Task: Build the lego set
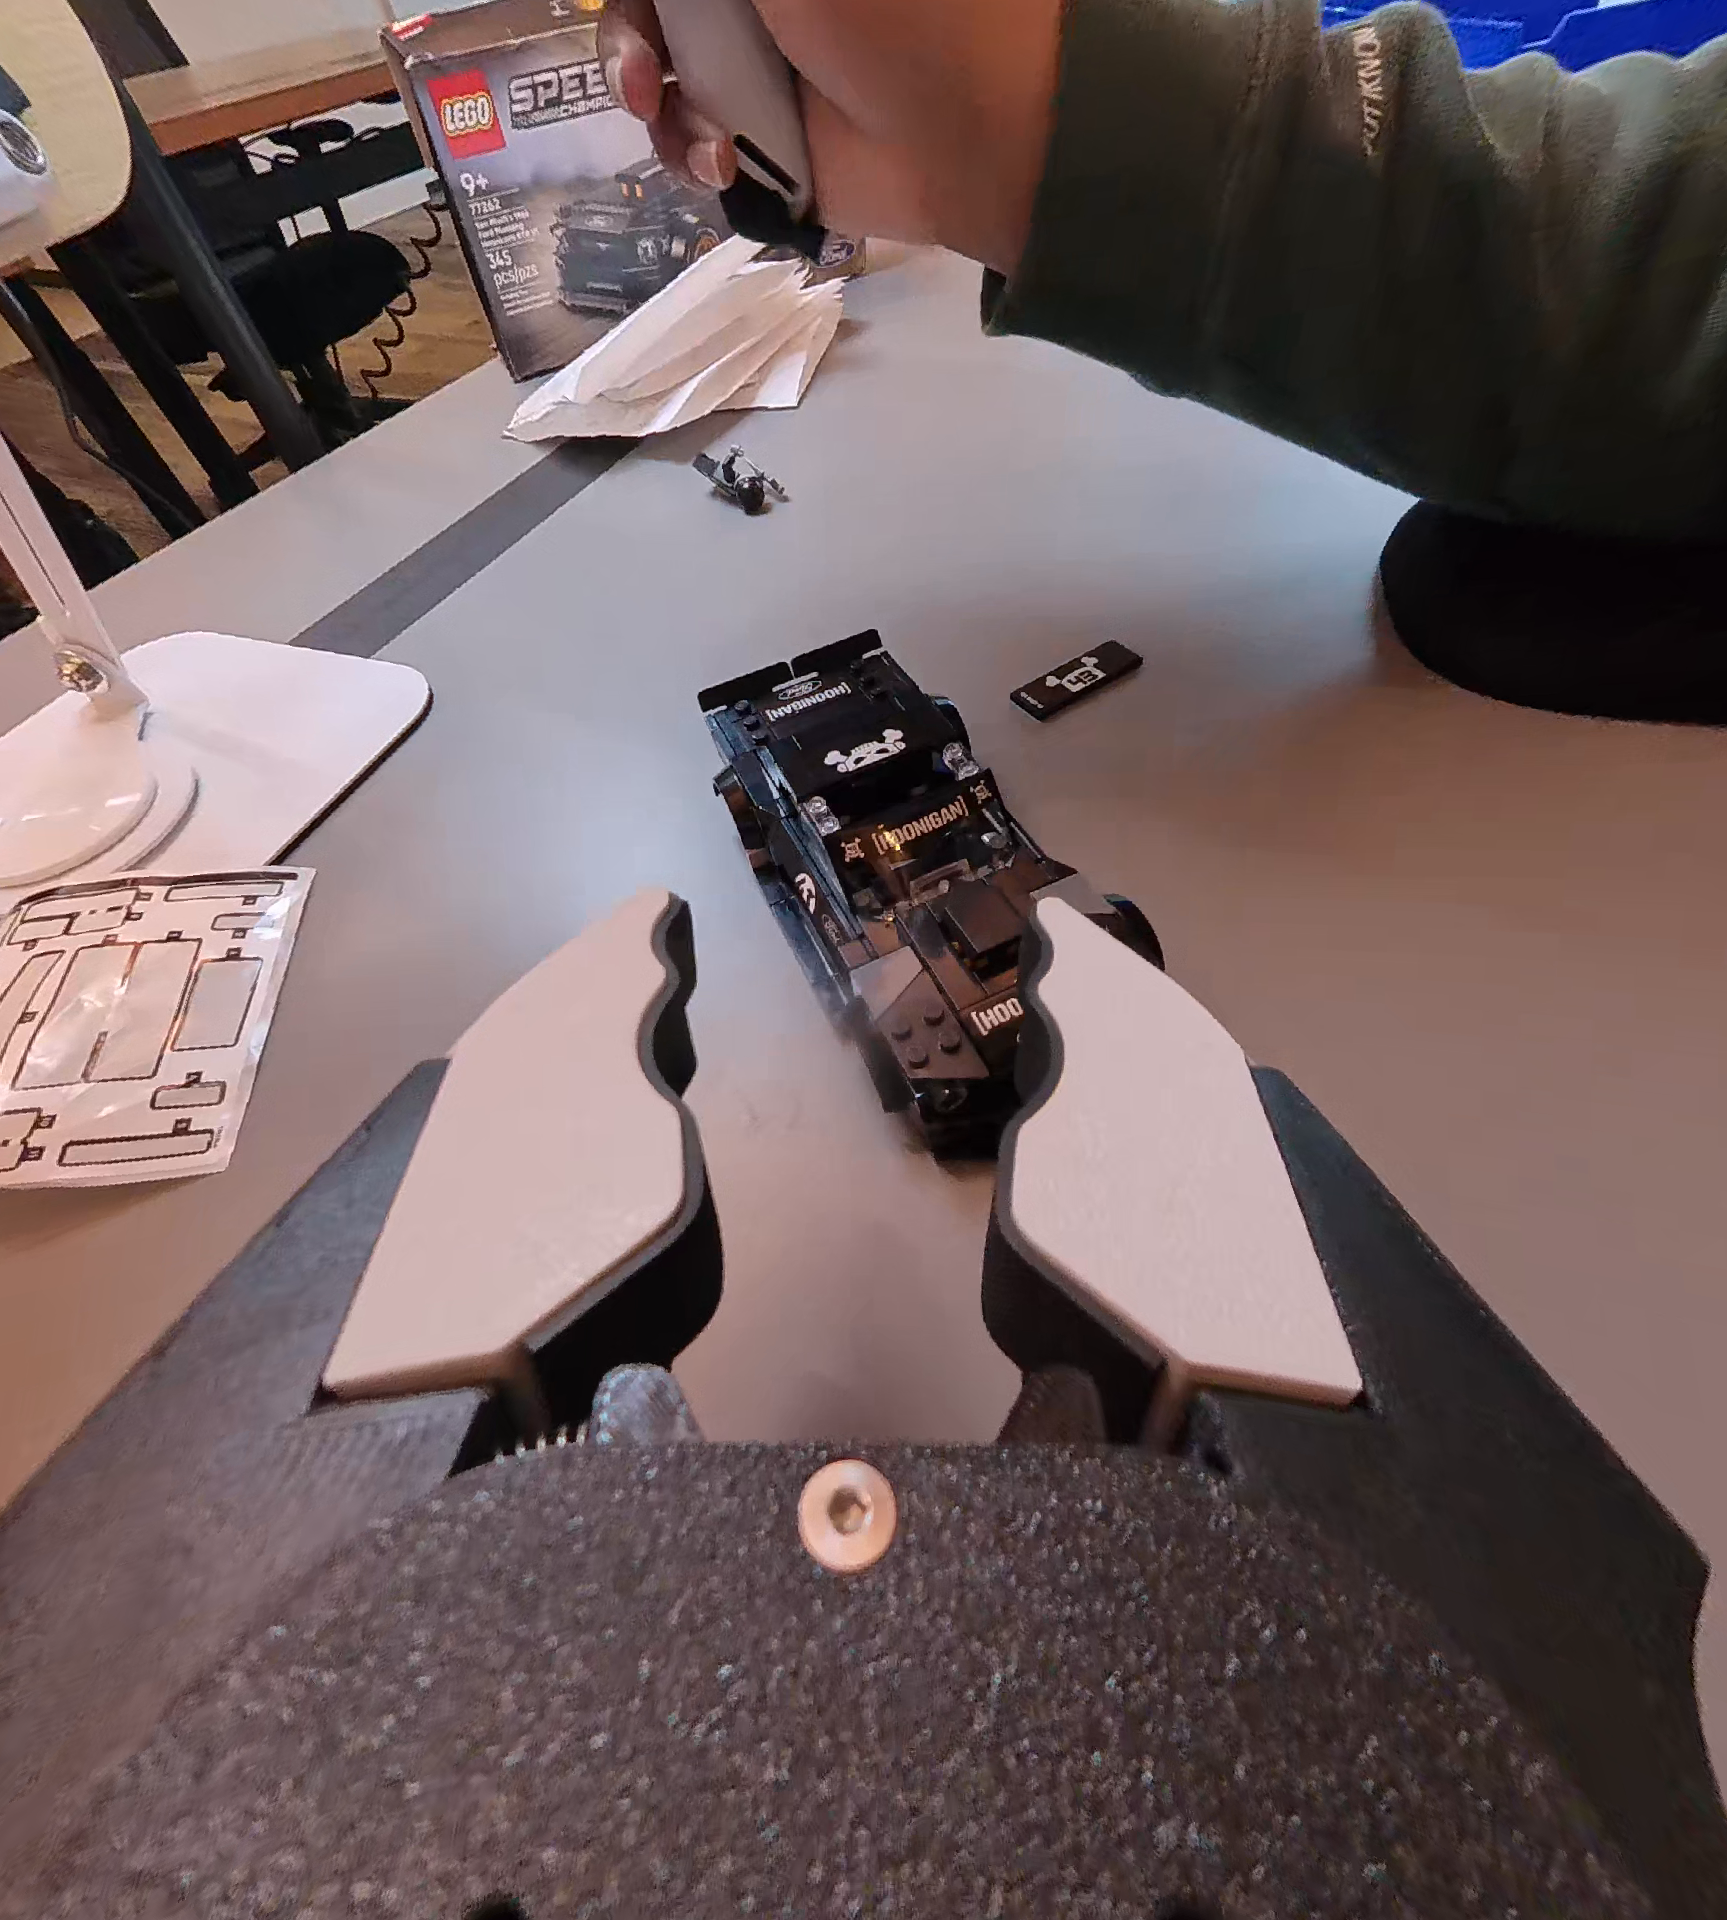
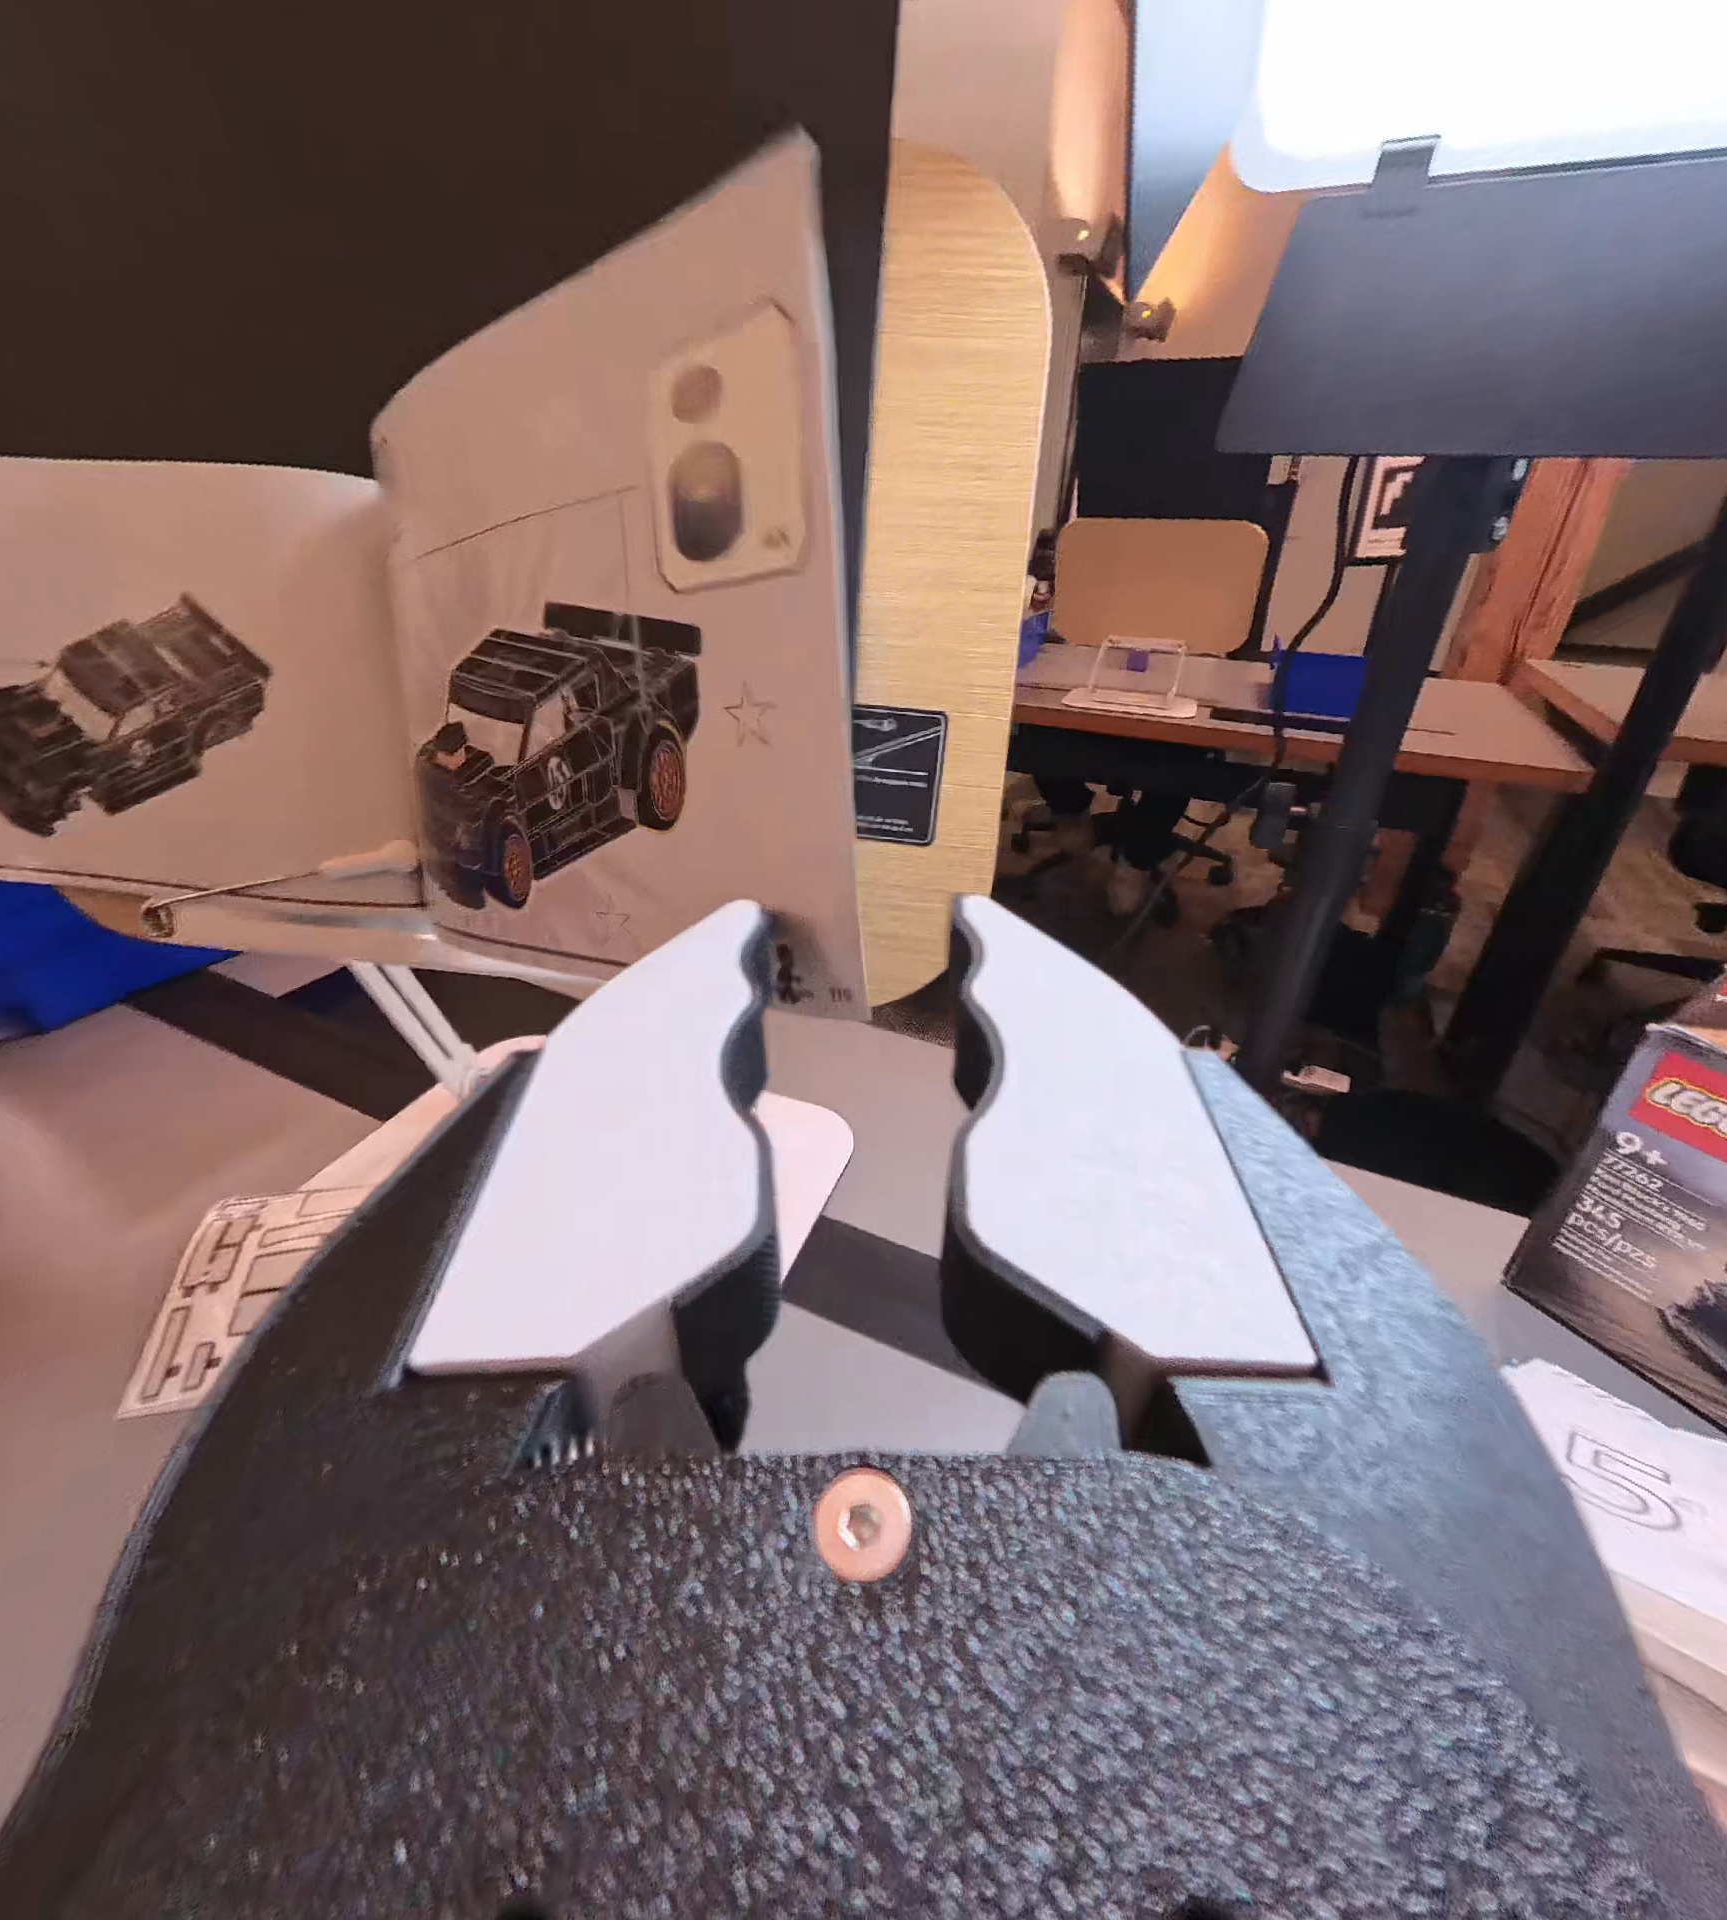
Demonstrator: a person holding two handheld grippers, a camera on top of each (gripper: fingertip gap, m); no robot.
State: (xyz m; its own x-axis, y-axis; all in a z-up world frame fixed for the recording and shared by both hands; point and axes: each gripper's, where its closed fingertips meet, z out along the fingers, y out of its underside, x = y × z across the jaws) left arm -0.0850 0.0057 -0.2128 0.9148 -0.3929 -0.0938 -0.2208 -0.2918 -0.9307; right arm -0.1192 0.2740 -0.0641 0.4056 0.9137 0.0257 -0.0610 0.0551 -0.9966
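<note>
Spanning an office, grey table point(image 1: 1254, 1039) bears black car point(image 1: 890, 883).

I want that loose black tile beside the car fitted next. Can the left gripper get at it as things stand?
Probably yes. The black tile lies flat on bare table, apart from the car. The left gripper is open and empty, though the car's near end sits between its fingers, so it must swing right first.

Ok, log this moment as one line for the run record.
left tool: open, around the black brick car's near end | right tool: open, empty, at the open paper instruction booklet | black printed tile: loose on grey table
</note>
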